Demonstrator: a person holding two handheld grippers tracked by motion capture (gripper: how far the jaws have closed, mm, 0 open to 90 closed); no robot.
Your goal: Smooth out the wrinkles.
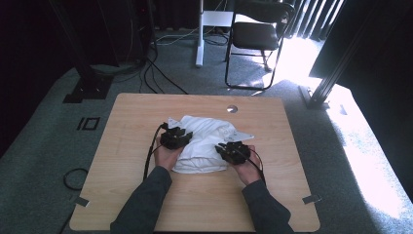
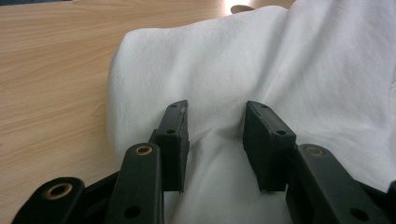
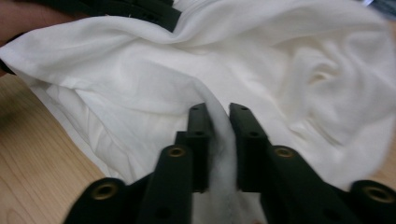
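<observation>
Crumpled white cotton cloth [image 1: 204, 144] sits mid-desk on the light wood desk [image 1: 131, 126], bunched between both hands. Right hand-held gripper [image 3: 219, 116] is clenched on a raised ridge of the fabric at the cloth's right edge; a thin fold is pinched between the pads. Left hand-held gripper [image 2: 215, 122] rests on the cloth's left side with jaws apart, fabric lying between them but not pressed (released, by the look of it). The cloth's bulk lies forward and inward of both. Long axis runs roughly left-right across the desk. Next move likely turns on the right side's pinch, since it alone has hold.
</observation>
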